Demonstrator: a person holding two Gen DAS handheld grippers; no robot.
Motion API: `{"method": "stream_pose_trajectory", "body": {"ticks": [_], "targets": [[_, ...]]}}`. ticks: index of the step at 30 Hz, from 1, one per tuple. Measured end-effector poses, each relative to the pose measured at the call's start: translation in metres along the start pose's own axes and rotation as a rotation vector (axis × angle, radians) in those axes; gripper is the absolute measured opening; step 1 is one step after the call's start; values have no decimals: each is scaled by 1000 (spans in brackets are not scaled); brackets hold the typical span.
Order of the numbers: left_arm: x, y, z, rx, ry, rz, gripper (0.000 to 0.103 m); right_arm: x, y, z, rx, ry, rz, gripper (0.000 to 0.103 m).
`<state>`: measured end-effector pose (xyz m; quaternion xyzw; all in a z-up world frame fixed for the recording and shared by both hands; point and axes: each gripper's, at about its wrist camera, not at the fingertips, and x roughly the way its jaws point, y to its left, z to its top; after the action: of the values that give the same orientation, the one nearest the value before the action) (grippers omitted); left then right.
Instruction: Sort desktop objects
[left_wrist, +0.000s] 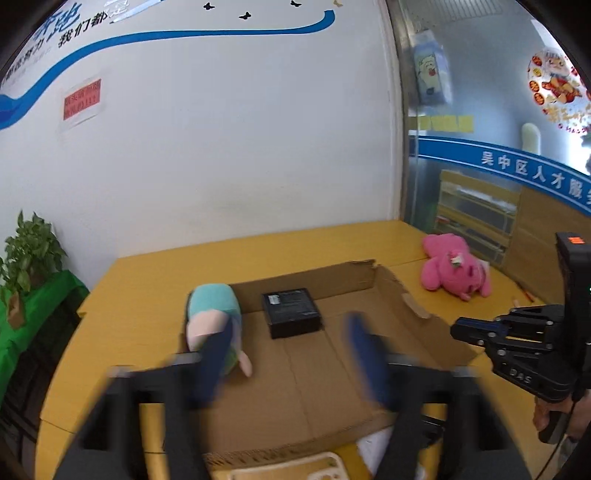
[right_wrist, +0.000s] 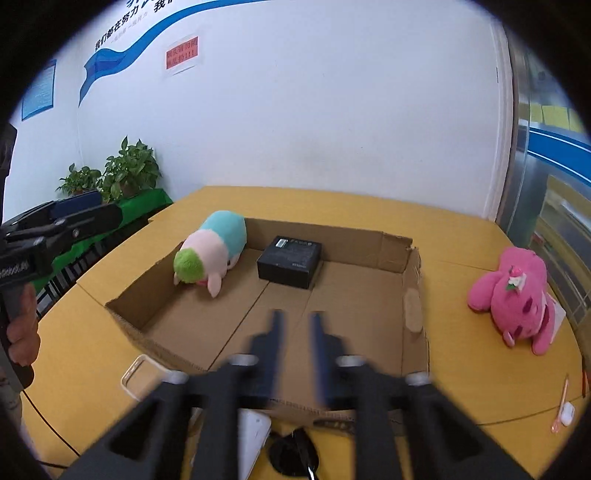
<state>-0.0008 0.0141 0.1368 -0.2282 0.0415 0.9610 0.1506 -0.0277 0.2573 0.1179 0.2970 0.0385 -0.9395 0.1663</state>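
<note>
Both hand-held grippers hang empty above the cardboard box (right_wrist: 369, 295).
Left hand-held gripper (left_wrist: 291, 354) gapes wide; right hand-held gripper (right_wrist: 295, 332) is narrowly parted. Pastel plush (right_wrist: 210, 251) and black box (right_wrist: 290, 262) lie inside; pink plush (right_wrist: 517, 295) rests on the bench (right_wrist: 480, 369).

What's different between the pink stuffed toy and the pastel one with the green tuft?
The pink plush lies out on the yellow table, right of the cardboard box; the pastel plush lies inside the box, in its far left corner. The pink one is a single colour with a small flower; the pastel one mixes blue, pale pink and green. Both are soft toys, and no tool is touching either.
</note>
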Motion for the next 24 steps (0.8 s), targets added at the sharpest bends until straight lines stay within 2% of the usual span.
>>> {"method": "stream_pose_trajectory", "body": {"ticks": [1, 3, 4, 5, 6, 7, 8, 10, 12, 13, 14, 15, 16, 17, 18, 19, 20, 21, 22, 23, 24], "targets": [[0, -4, -2, -1, 20, -5, 3, -3, 1, -1, 0, 2, 5, 4], [-7, -14, -3, -9, 22, 3, 2, -13, 4, -4, 12, 2, 14, 4], [-11, -16, -3, -15, 11, 7, 2, -16, 5, -4, 16, 5, 11, 10], [-16, -16, -3, -20, -1, 6, 10, -18, 6, -5, 28, 19, 10, 36], [-20, -16, -1, -28, -4, 9, 44, -20, 7, -7, 40, 33, 12, 55], [-23, -18, 0, -35, 0, 23, 70, -21, 8, -8, 49, 36, 17, 84], [-27, -18, 1, -39, -6, 44, 101, -26, 10, -9, 55, 12, 20, 85], [-40, -18, 1, -38, -79, 52, 100, -35, 10, -9, 63, -20, 22, 85], [-46, -20, 2, -25, -84, 38, 100, -41, 9, -9, 63, -37, 26, 84], [-47, -20, 2, -25, -84, 44, 100, -45, 9, -9, 59, -53, 41, 75], [-49, -20, 1, -26, -89, 43, 98, -48, 9, -9, 57, -63, 63, 36], [-51, -19, 1, -31, -101, 34, 71, -49, 9, -9, 57, -62, 76, 6], [-52, -17, 0, -36, -94, 14, 28, -49, 8, -9, 61, -54, 81, 6], [-47, -15, 0, -44, -53, -11, 6, -50, 8, -9, 62, -58, 80, 4], [-43, -12, -1, -71, -23, -47, 0, -51, 8, -9, 60, -58, 82, 4], [-42, -10, -2, -82, -23, -47, 0, -51, 9, -9, 59, -58, 86, 4], [-42, -9, -4, -81, -37, -19, 1, -52, 10, -8, 59, -62, 94, 11], [-43, -9, -5, -76, -48, -1, 21, -52, 10, -8, 62, -66, 93, 24], [-42, -9, -5, -72, -51, 24, 45, -52, 11, -7, 66, -69, 76, 63], [-42, -9, -4, -76, -49, 48, 96, -52, 11, -7, 67, -74, 48, 90], [-44, -8, -4, -88, -70, 91, 101, -54, 12, -7, 63, -96, 31, 90]]}}
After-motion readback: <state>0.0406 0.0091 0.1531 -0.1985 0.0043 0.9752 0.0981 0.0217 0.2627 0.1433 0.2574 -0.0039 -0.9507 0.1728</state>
